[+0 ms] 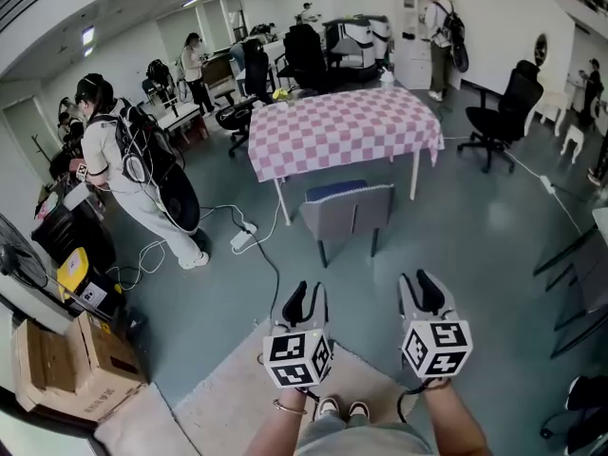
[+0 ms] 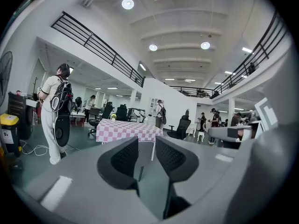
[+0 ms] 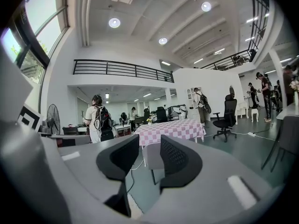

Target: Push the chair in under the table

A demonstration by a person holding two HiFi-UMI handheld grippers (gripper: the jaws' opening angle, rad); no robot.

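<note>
A grey chair (image 1: 347,215) with a blue seat stands on the floor, its back towards me, partly tucked at the near side of a table with a pink-and-white checked cloth (image 1: 342,126). My left gripper (image 1: 306,297) and right gripper (image 1: 425,288) are held side by side well short of the chair, touching nothing. Both are open with nothing between their jaws. In the right gripper view the chair's back (image 3: 153,157) shows through the gap of that gripper (image 3: 149,146), below the table (image 3: 175,129). The left gripper (image 2: 146,146) also points at the table (image 2: 128,130).
A person in white with a backpack (image 1: 123,174) stands at the left. Cables and a power strip (image 1: 242,238) lie on the floor left of the chair. Black office chairs (image 1: 499,112) stand at the right, cardboard boxes (image 1: 71,364) near left, and a pale mat (image 1: 237,397) underfoot.
</note>
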